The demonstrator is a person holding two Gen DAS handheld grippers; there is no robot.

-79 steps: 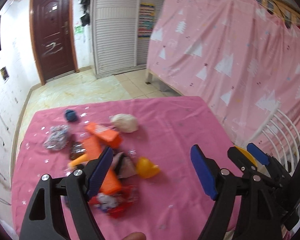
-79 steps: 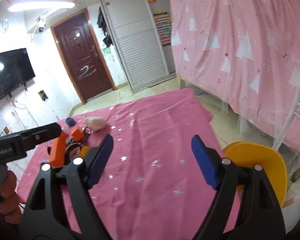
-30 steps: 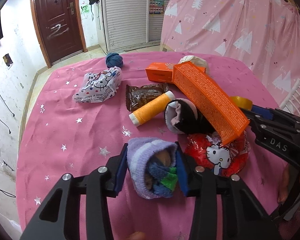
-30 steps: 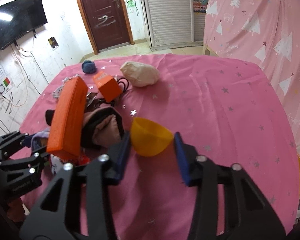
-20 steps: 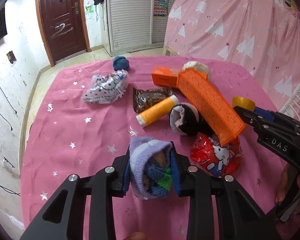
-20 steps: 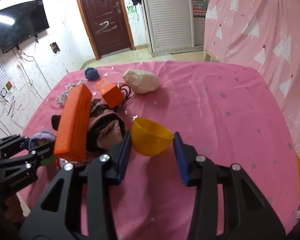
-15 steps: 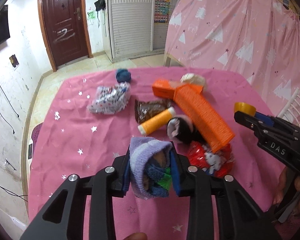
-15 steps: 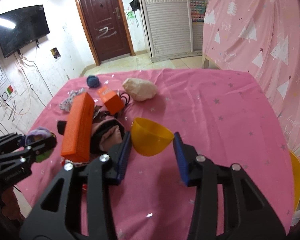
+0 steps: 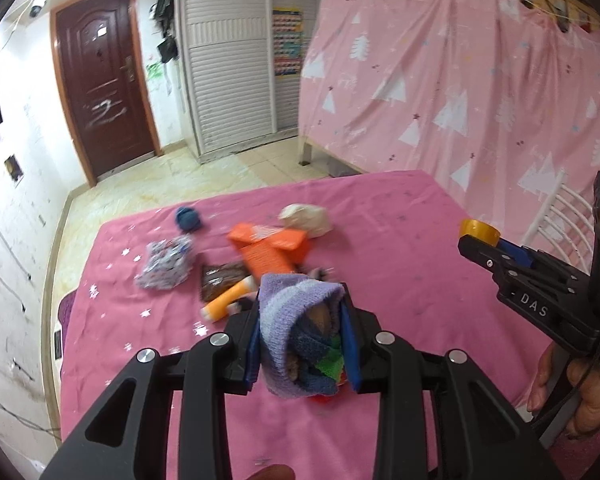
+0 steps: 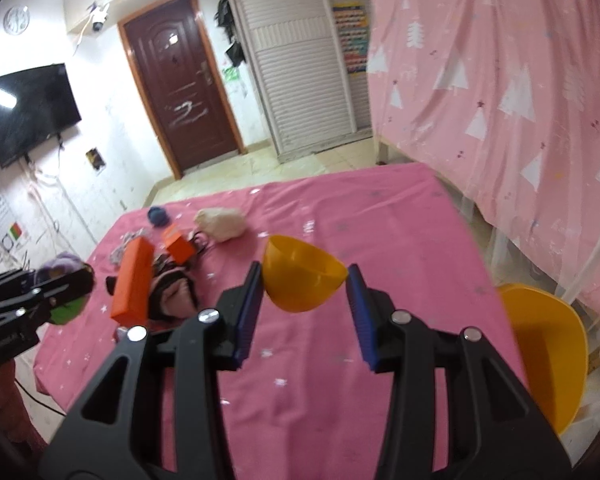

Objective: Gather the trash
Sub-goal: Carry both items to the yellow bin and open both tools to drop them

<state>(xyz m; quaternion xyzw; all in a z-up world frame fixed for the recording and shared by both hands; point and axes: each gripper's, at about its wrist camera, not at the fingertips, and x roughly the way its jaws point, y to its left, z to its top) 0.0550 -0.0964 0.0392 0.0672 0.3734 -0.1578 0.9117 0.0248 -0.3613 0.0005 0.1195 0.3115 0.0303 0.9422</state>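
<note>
My left gripper is shut on a rolled purple and blue sock, held above the pink table. My right gripper is shut on a yellow plastic half-shell, lifted off the cloth; it shows as a yellow rim in the left wrist view. The remaining clutter lies behind: a long orange box, a small orange box, an orange thread spool, a brown wrapper, a patterned packet, a blue ball and a beige lump. A black and pink sock lies by the long box.
A yellow chair stands off the table's right edge. A pink curtain hangs on the right. A white chair back shows near it. A person's hand holds the right gripper's handle. Door and tiled floor lie beyond the table.
Both grippers have risen and pulled back from the pile, carrying the sock and the yellow shell. The table items now look smaller and farther away.
</note>
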